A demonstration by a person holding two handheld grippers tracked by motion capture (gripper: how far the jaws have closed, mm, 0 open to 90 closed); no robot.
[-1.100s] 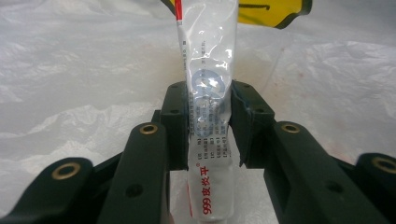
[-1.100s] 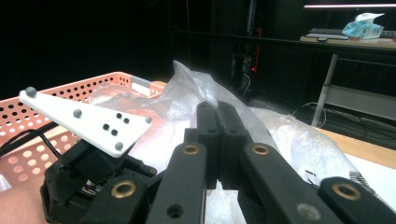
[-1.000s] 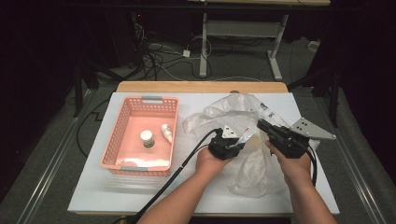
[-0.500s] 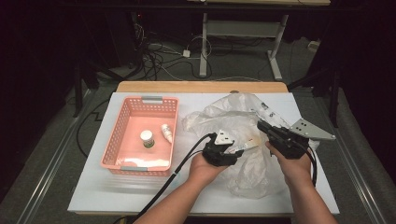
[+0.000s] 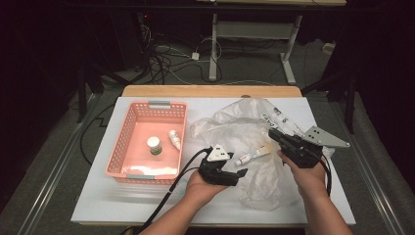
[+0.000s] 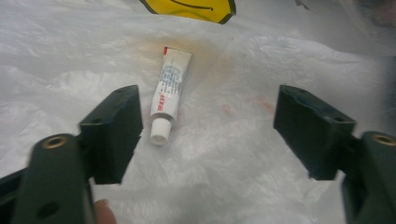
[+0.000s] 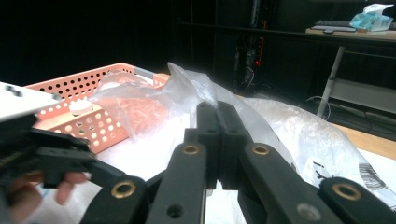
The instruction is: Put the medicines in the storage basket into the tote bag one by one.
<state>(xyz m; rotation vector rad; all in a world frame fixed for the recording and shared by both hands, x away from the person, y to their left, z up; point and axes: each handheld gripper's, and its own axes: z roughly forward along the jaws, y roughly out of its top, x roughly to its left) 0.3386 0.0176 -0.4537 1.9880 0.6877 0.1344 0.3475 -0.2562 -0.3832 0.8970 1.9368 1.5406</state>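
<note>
From above, the left hand-held gripper (image 5: pixel 240 172) sits low on the table (image 5: pixel 98 205), its jaws having just been opening, with nothing pinched between them. Just beyond its tips a small white ointment tube (image 5: pixel 252 156) lies on the crumpled clear plastic bag (image 5: pixel 230 122). The right hand-held gripper (image 5: pixel 275 135) is clenched on a fold of that bag, seemingly pinning it. To the left, the pink basket (image 5: pixel 117 152) already holds a small white jar (image 5: pixel 154 145) and a little dropper bottle (image 5: pixel 174 139), so I judge the unpacking partly done: the tube is out of the bag but has yet to go into the basket.

In the left gripper view, the tube (image 6: pixel 169 91) lies flat on the plastic bag (image 6: pixel 280 56), screw cap toward the camera, red lettering along its side, crimped end farthest away. It rests close to one jaw, untouched.

In the right gripper view, the jaws meet tight on the film of the bag (image 7: pixel 196 88), with the basket (image 7: pixel 88 116) beyond.
</note>
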